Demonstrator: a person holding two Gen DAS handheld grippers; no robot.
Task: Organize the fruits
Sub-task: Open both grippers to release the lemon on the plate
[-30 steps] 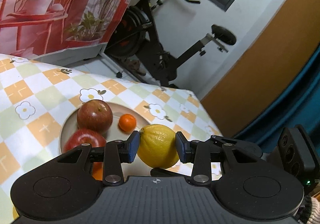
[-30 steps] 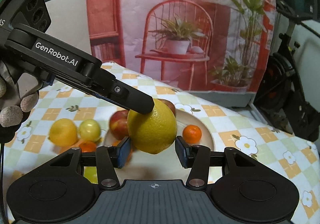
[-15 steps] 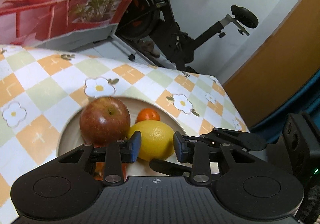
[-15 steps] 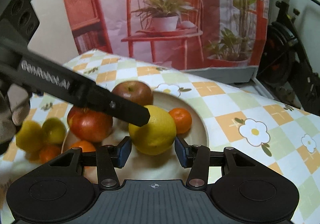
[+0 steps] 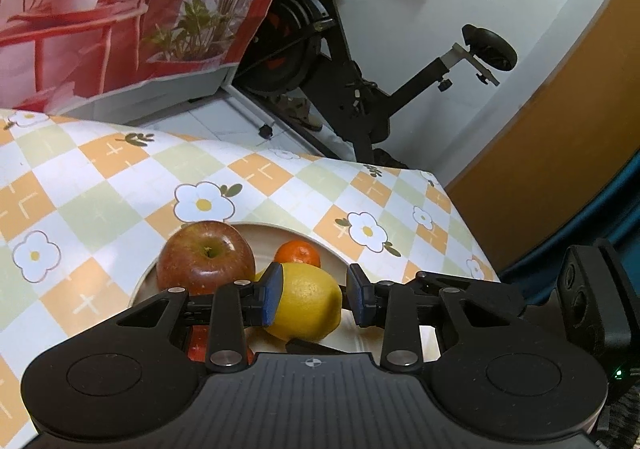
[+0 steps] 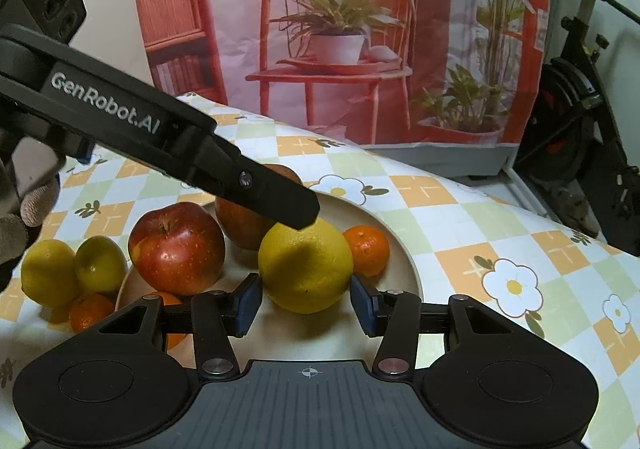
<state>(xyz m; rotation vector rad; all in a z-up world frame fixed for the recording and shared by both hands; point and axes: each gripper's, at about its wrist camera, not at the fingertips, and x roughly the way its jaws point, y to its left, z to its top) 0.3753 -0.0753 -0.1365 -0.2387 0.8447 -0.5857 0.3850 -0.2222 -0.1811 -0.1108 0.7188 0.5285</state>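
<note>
A yellow lemon (image 5: 308,301) (image 6: 306,269) rests on the cream plate (image 6: 404,249) beside a small mandarin (image 6: 366,249). My left gripper (image 5: 315,295) straddles the lemon's upper part and is shut on it. In the right wrist view its black finger (image 6: 300,213) lies on the lemon's top. My right gripper (image 6: 306,305) is open just in front of the lemon, and its pads do not touch it. Two red apples (image 6: 176,249) (image 6: 240,225) sit on the plate's left half. In the left wrist view the darker apple (image 5: 206,257) is just left of the lemon.
Off the plate to the left lie a second lemon (image 6: 46,273), a greenish citrus (image 6: 100,265) and a mandarin (image 6: 90,313). A gloved hand (image 6: 24,217) holds the left gripper. Beyond the table's far edge stands an exercise bike (image 5: 360,89). Checked tablecloth (image 6: 500,217) lies right of the plate.
Both grippers came down and in toward the plate. The lemon, held in the air a second ago, now sits on the plate, and the left jaws have narrowed slightly.
</note>
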